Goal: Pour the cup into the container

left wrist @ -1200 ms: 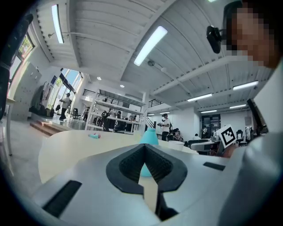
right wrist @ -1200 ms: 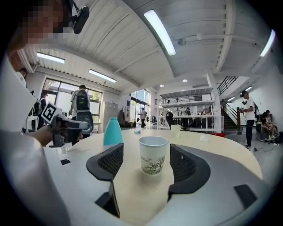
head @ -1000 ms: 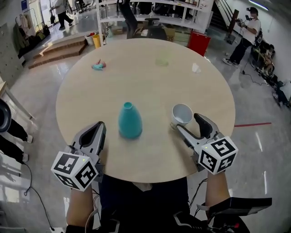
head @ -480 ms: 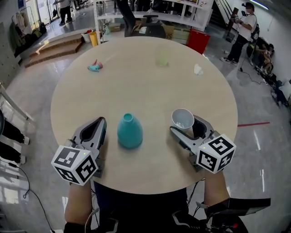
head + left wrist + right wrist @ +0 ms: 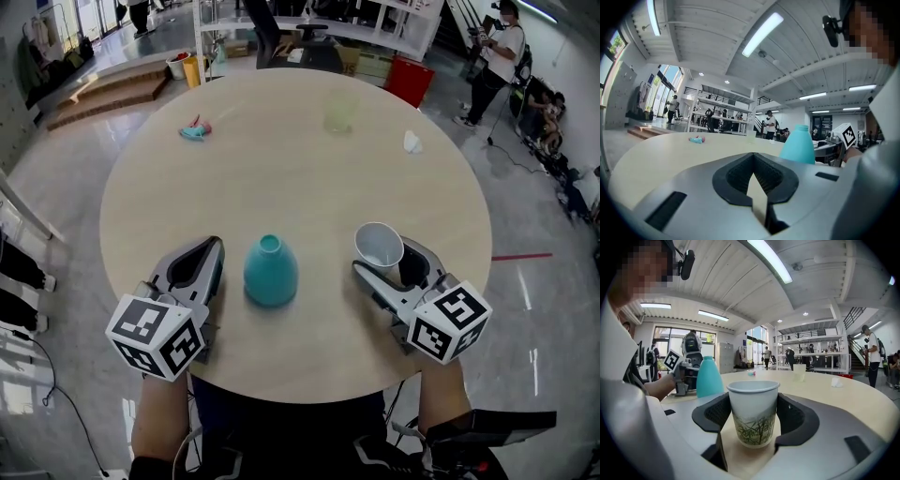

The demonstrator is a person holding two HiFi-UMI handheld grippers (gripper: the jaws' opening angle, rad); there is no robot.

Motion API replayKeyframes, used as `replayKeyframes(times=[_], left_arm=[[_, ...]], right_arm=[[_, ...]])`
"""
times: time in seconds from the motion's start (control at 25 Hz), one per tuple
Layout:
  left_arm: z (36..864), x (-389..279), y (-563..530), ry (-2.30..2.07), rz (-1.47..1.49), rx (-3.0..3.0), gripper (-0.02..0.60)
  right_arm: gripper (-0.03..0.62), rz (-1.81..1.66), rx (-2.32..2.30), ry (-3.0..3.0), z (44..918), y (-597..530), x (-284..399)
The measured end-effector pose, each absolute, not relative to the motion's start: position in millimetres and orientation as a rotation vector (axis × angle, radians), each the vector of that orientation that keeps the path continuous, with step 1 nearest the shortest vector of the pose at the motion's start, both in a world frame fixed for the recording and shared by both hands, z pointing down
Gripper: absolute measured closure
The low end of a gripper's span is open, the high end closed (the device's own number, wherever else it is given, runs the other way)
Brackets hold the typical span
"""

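Gripping looks like the step in hand: on the round tabletop (image 5: pixel 300 169) the teal bottle (image 5: pixel 271 270) stands upright, and just right of it the right gripper (image 5: pixel 384 262) has its jaws clasped on the paper cup (image 5: pixel 379 246). Left of the bottle, the left gripper (image 5: pixel 211 251) rests with jaws pressed together on nothing. Next, I judge, comes lifting the cup over the bottle's narrow mouth and tipping slowly. What the cup holds cannot be made out
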State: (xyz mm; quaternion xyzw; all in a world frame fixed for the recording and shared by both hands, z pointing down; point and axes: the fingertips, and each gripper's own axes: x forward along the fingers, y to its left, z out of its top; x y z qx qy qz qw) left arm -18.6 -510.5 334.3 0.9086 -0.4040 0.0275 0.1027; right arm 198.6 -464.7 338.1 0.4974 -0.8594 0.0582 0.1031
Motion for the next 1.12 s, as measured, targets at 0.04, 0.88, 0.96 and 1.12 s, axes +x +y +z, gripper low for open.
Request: replayKeyframes(times=[0.04, 0.88, 0.96, 1.12], left_arm=[[335, -18, -510, -1.19, 0.084, 2.683, 0.581], [363, -19, -514, -1.145, 0.359, 2.642, 0.581], [363, -16, -514, -1.11, 0.365, 2.662, 0.581], [363, -10, -511, -1.038, 0.374, 2.694, 0.581]], right_arm=[[0.29, 0.161, 1.465, -2.547, 334, -465, 196], [0.29, -0.292, 1.019, -2.411, 260, -483, 104], [0.29, -0.333, 0.995, -2.387, 255, -483, 98], [0.29, -0.434, 0.953, -2.27, 254, -484, 91]])
